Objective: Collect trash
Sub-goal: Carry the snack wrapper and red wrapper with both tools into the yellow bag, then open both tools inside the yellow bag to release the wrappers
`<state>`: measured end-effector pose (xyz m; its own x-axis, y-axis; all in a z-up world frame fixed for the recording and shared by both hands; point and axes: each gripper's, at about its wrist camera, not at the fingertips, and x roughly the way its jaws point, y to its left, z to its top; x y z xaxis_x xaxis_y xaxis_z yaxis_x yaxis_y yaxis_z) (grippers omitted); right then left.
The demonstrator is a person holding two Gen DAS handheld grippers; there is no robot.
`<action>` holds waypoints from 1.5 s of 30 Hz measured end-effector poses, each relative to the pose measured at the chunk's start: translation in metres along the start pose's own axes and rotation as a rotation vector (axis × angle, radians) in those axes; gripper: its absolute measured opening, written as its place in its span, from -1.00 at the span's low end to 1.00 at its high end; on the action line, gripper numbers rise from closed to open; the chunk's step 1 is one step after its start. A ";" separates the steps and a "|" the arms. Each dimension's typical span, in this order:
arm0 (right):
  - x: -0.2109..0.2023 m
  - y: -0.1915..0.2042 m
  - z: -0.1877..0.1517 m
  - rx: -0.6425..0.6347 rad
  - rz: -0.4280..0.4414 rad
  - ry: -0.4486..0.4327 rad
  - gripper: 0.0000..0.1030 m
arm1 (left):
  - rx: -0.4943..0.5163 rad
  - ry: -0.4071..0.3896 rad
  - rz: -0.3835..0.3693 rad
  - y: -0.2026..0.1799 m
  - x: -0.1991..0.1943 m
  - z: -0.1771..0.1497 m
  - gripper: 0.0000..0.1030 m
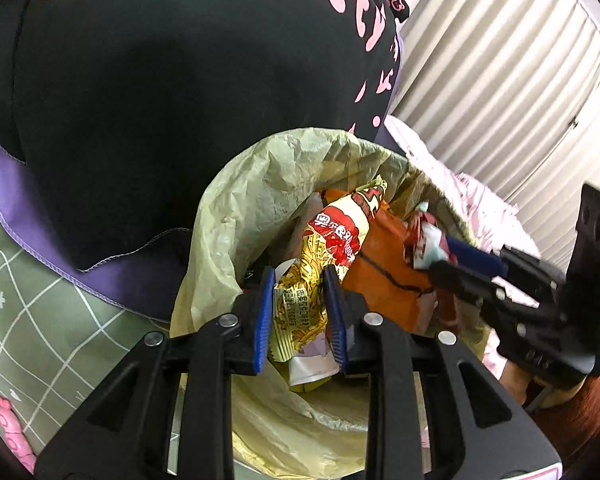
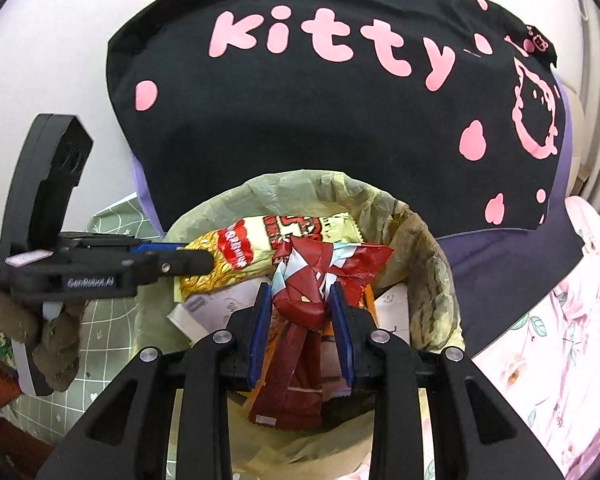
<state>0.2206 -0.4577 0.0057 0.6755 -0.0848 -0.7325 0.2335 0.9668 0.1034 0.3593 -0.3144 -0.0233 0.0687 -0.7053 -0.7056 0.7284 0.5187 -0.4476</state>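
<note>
— Where are you in the job?

— At the drop, I judge. Both my tools hang over the mouth of the bin [image 2: 432,264], the one lined with a yellowish bag [image 1: 236,216]. My left gripper [image 1: 300,312] is clamped on a yellow and red snack wrapper [image 1: 332,248], which stands up between the blue pads [image 1: 264,312] above the middle of the bin. My right gripper [image 2: 302,320] is closed on a crumpled dark red wrapper [image 2: 308,280], held over the bin's near side.

— Is anything already in there?

— Yes: an orange packet [image 1: 384,272] and some white paper [image 2: 224,304] lie inside, beneath what I hold.

— What stands around the bin?

— A black bag [image 2: 340,120] with pink "kitty" lettering hangs right behind its far rim, and a green gridded cloth [image 1: 40,312] lies to its left.

— So what next?

— Letting both go, I think. That calls for spreading the jaws while each wrapper is well inside the rim. The yellow one is tall and light, so I would lower it first, lest it tip over the edge.
</note>
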 end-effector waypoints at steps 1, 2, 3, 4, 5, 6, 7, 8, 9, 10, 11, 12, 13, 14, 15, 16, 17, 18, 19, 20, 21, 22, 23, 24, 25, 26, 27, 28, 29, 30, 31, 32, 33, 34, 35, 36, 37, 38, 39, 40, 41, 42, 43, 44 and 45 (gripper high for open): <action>-0.002 0.002 -0.001 0.004 0.006 -0.006 -0.46 | -0.006 0.001 -0.010 0.003 -0.001 0.001 -0.55; -0.003 0.003 -0.001 0.008 0.011 -0.011 -0.46 | -0.011 0.003 -0.017 0.005 -0.003 0.001 -0.55; -0.004 0.005 -0.002 0.011 0.016 -0.017 -0.46 | -0.011 0.005 -0.021 0.004 -0.002 0.002 -0.55; -0.005 0.006 -0.002 0.012 0.018 -0.019 -0.46 | -0.011 0.007 -0.024 0.005 -0.003 0.004 -0.55; -0.005 0.008 -0.002 0.011 0.017 -0.021 -0.46 | -0.010 0.007 -0.026 0.005 -0.004 0.004 -0.55; -0.004 0.009 -0.002 0.006 0.013 -0.020 -0.46 | -0.006 0.008 -0.030 0.004 -0.003 0.005 -0.55; -0.002 0.011 -0.003 0.005 0.007 -0.016 -0.45 | -0.004 0.009 -0.034 0.005 -0.002 0.007 -0.54; -0.001 0.011 -0.003 0.008 0.005 -0.014 -0.45 | 0.000 0.012 -0.041 0.005 -0.003 0.008 -0.55; 0.000 0.011 -0.003 0.012 0.001 -0.012 -0.45 | 0.003 0.015 -0.046 0.005 -0.003 0.009 -0.55; 0.001 0.011 -0.004 0.014 -0.005 -0.011 -0.45 | 0.006 0.017 -0.049 0.006 -0.004 0.010 -0.55; 0.002 0.011 -0.004 0.014 -0.014 -0.011 -0.45 | 0.009 0.020 -0.053 0.007 -0.002 0.010 -0.54; 0.003 0.011 -0.004 0.012 -0.024 -0.011 -0.45 | 0.011 0.025 -0.062 0.008 -0.001 0.009 -0.54; 0.003 0.012 -0.004 0.012 -0.031 -0.011 -0.45 | 0.012 0.030 -0.071 0.007 -0.002 0.010 -0.54; 0.003 0.012 -0.004 0.014 -0.037 -0.011 -0.45 | 0.014 0.036 -0.082 0.009 -0.002 0.011 -0.54; 0.003 0.013 -0.005 0.015 -0.046 -0.010 -0.45 | 0.017 0.042 -0.095 0.009 -0.001 0.011 -0.53; 0.003 0.014 -0.005 0.015 -0.054 -0.010 -0.45 | 0.022 0.047 -0.108 0.010 0.000 0.012 -0.53; 0.003 0.015 -0.005 0.016 -0.067 -0.009 -0.45 | 0.025 0.050 -0.118 0.011 0.001 0.012 -0.53; 0.002 0.017 -0.006 0.020 -0.080 -0.009 -0.45 | 0.027 0.053 -0.127 0.011 0.001 0.012 -0.53; 0.001 0.018 -0.007 0.026 -0.089 -0.009 -0.45 | 0.027 0.055 -0.138 0.012 0.002 0.012 -0.53; -0.001 0.021 -0.008 0.038 -0.101 -0.007 -0.45 | 0.026 0.057 -0.149 0.013 0.003 0.012 -0.53; -0.002 0.022 -0.009 0.044 -0.109 -0.007 -0.45 | 0.025 0.059 -0.164 0.014 0.003 0.012 -0.53; -0.003 0.023 -0.010 0.051 -0.119 -0.006 -0.45 | 0.023 0.059 -0.176 0.016 0.004 0.012 -0.53; -0.004 0.024 -0.011 0.059 -0.132 -0.005 -0.45 | 0.018 0.059 -0.188 0.017 0.004 0.013 -0.53; -0.005 0.025 -0.011 0.068 -0.141 -0.006 -0.45 | 0.016 0.061 -0.198 0.017 0.006 0.013 -0.53; -0.006 0.026 -0.011 0.074 -0.142 -0.009 -0.45 | 0.019 0.061 -0.200 0.017 0.007 0.013 -0.53; -0.006 0.028 -0.012 0.077 -0.141 -0.013 -0.45 | 0.021 0.056 -0.197 0.017 0.007 0.012 -0.53; -0.005 0.030 -0.013 0.076 -0.144 -0.016 -0.45 | 0.014 0.050 -0.197 0.018 0.007 0.011 -0.53; -0.004 0.031 -0.014 0.073 -0.151 -0.018 -0.44 | 0.001 0.049 -0.203 0.019 0.007 0.011 -0.53; -0.003 0.032 -0.016 0.069 -0.151 -0.020 -0.44 | -0.016 0.047 -0.208 0.019 0.006 0.009 -0.53; -0.002 0.033 -0.016 0.062 -0.152 -0.022 -0.44 | -0.036 0.043 -0.213 0.019 0.005 0.008 -0.47; -0.003 0.034 -0.018 0.053 -0.157 -0.026 -0.43 | -0.045 0.037 -0.216 0.020 0.001 0.007 -0.43; -0.004 0.035 -0.019 0.039 -0.163 -0.032 -0.41 | -0.045 0.026 -0.218 0.018 -0.002 0.007 -0.34; -0.007 0.037 -0.020 0.023 -0.165 -0.041 -0.39 | -0.036 0.005 -0.212 0.016 -0.008 0.007 -0.25; -0.009 0.037 -0.021 0.006 -0.161 -0.053 -0.27 | -0.031 -0.014 -0.201 0.016 -0.016 0.005 -0.21; -0.010 0.037 -0.022 -0.003 -0.158 -0.057 -0.18 | -0.033 -0.034 -0.179 0.013 -0.023 0.003 -0.15; -0.011 0.036 -0.023 -0.008 -0.147 -0.061 -0.16 | -0.044 -0.059 -0.152 0.011 -0.031 0.001 -0.06; -0.012 0.034 -0.024 -0.009 -0.132 -0.061 -0.14 | -0.057 -0.078 -0.134 0.010 -0.038 -0.002 -0.02; -0.014 0.032 -0.026 -0.010 -0.118 -0.062 -0.10 | -0.073 -0.101 -0.111 0.008 -0.044 -0.005 0.02; -0.016 0.031 -0.027 -0.013 -0.111 -0.071 -0.08 | -0.092 -0.129 -0.071 0.006 -0.052 -0.009 0.03; -0.019 0.029 -0.029 -0.016 -0.105 -0.083 -0.05 | -0.103 -0.148 -0.037 0.005 -0.058 -0.013 0.06; -0.025 0.027 -0.031 -0.020 -0.091 -0.104 -0.04 | -0.111 -0.167 -0.002 0.002 -0.064 -0.018 0.15; -0.028 0.027 -0.033 -0.021 -0.081 -0.116 -0.04 | -0.118 -0.193 0.035 0.000 -0.072 -0.026 0.18; -0.031 0.027 -0.035 -0.025 -0.070 -0.127 -0.04 | -0.126 -0.221 0.067 -0.003 -0.080 -0.035 0.19; -0.037 0.026 -0.038 -0.034 -0.061 -0.137 -0.03 | -0.139 -0.248 0.099 -0.005 -0.088 -0.046 0.20; -0.041 0.026 -0.041 -0.038 -0.060 -0.144 -0.03 | -0.151 -0.263 0.123 -0.006 -0.095 -0.055 0.24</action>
<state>0.1705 -0.4189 0.0113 0.7552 -0.1735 -0.6322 0.2513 0.9673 0.0347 0.3106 -0.2237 0.0163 0.3379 -0.7233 -0.6022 0.5958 0.6597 -0.4580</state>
